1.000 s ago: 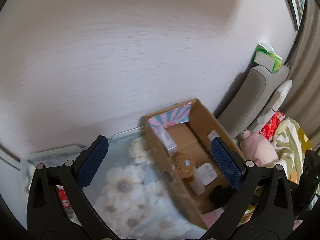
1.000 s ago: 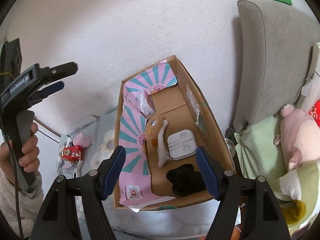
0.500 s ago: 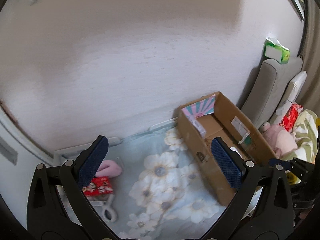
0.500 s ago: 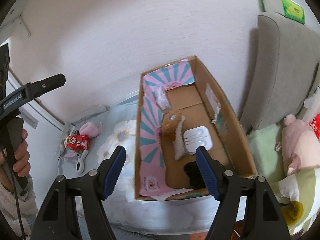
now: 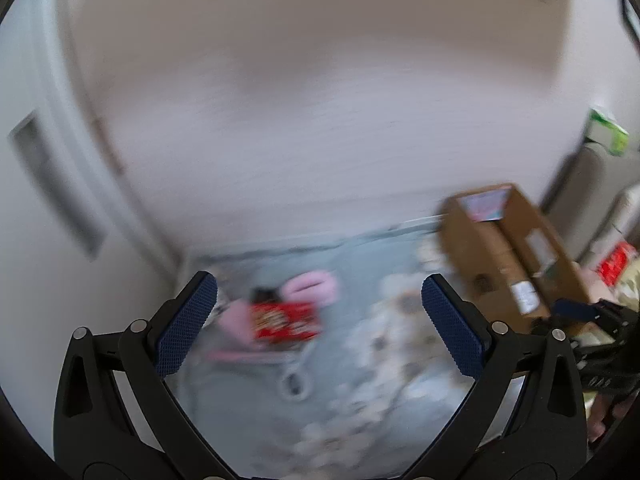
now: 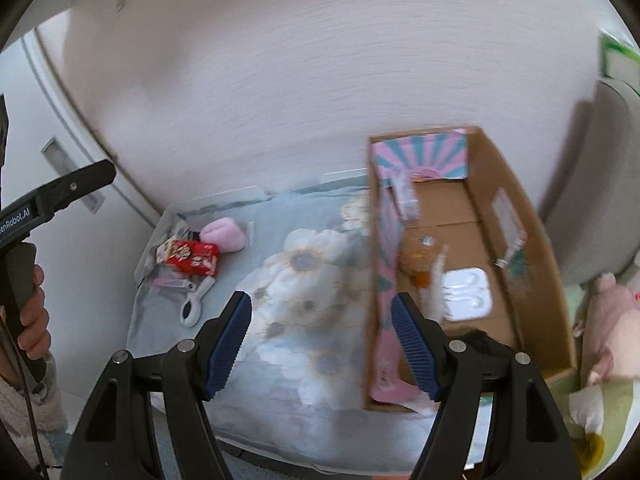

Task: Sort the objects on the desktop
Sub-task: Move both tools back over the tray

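Floral blue cloth covers the desktop, pale wall behind, grey chair at right edge of frame. Cardboard box sits right of centre in the right wrist view, already holding white earbud case, a fuzzy brown item and a black item at its near end. Unsorted cluster at centre left: red snack box, pink fluffy item just behind it, white handled tool in front, touching or nearly so. Left gripper fingers spread wide, nothing between them, aimed at the red snack box; view is motion-blurred. Right gripper also spread, empty, above the cloth beside the box's near wall. Likely step: left reaches for the cluster. Best to slow down, straddle the snack box across its short sides, avoid snagging the pink item, and close only once low enough.
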The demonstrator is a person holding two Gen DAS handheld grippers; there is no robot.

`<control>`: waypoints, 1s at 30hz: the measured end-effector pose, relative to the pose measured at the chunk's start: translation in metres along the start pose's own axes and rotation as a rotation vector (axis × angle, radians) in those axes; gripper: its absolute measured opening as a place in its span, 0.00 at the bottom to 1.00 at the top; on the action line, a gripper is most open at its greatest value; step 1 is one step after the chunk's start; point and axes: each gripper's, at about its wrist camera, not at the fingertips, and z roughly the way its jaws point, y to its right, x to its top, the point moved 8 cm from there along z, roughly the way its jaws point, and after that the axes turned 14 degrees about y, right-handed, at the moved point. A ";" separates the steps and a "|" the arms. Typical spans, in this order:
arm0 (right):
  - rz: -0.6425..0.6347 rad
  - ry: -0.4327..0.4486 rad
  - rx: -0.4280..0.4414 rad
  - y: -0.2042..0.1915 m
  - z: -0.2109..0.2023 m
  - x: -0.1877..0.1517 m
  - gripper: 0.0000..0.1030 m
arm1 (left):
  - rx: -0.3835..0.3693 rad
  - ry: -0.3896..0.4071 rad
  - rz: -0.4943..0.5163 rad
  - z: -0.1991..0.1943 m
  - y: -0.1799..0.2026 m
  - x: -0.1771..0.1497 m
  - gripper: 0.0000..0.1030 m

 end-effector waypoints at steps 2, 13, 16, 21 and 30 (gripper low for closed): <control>-0.017 -0.016 0.022 -0.011 0.011 0.001 0.67 | 0.053 -0.024 -0.023 -0.001 -0.030 -0.013 0.99; -0.142 -0.160 0.101 -0.068 0.079 -0.008 0.67 | 0.085 -0.198 -0.189 0.019 -0.097 -0.105 0.99; -0.210 -0.209 0.126 -0.085 0.103 -0.004 0.67 | 0.008 -0.238 -0.214 0.030 -0.082 -0.132 0.99; -0.473 -0.328 0.177 -0.114 0.151 -0.005 0.66 | -0.071 -0.295 -0.239 0.052 -0.060 -0.169 0.99; -0.763 -0.427 0.206 -0.123 0.218 -0.017 0.66 | -0.075 -0.364 -0.395 0.091 -0.070 -0.197 0.99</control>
